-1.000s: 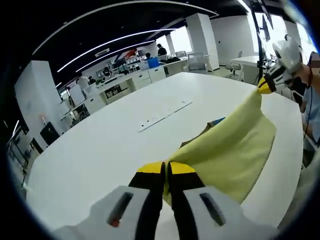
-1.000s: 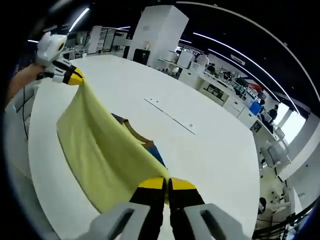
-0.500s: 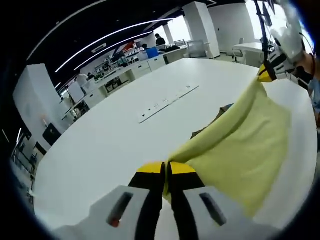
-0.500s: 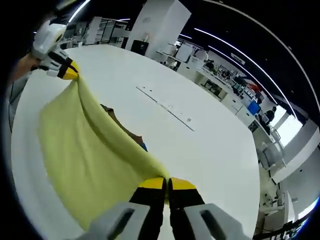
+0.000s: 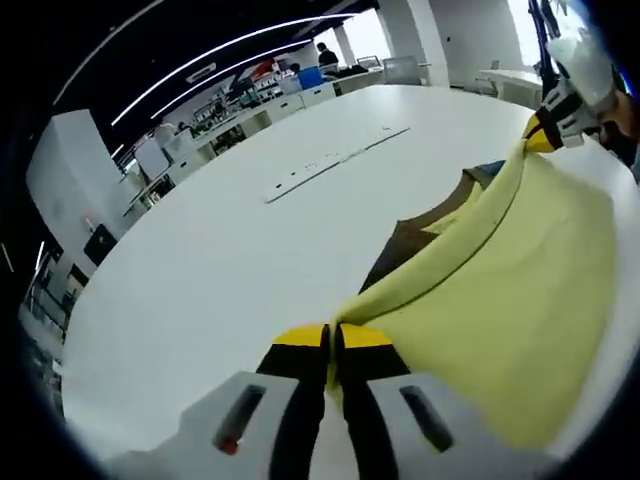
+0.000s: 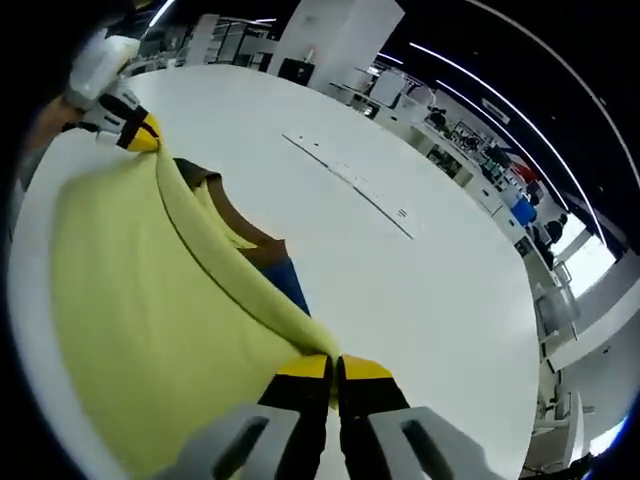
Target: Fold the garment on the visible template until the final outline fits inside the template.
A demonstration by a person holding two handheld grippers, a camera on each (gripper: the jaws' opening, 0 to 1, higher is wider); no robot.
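Observation:
A pale yellow garment (image 5: 510, 290) hangs stretched between the two grippers above a big white table (image 5: 220, 250). My left gripper (image 5: 331, 338) is shut on one edge of it. My right gripper (image 6: 331, 367) is shut on the other end of that edge. The right gripper (image 5: 553, 122) also shows at the upper right of the left gripper view, and the left gripper (image 6: 125, 125) at the upper left of the right gripper view. Beneath the yellow garment (image 6: 150, 310) lies a brown sheet (image 5: 400, 245) with a blue piece (image 6: 290, 285) beside it; brown sheet (image 6: 255, 240) is partly covered.
A long flat strip with small marks (image 5: 335, 160) lies across the table's middle, also seen as strip (image 6: 350, 180). Desks, chairs and people (image 5: 325, 55) stand far beyond the table. A white pillar (image 6: 335, 40) rises behind the table.
Both grippers have come lower and closer to the table with the yellow garment still stretched between them. More of the brown sheet and blue piece shows now.

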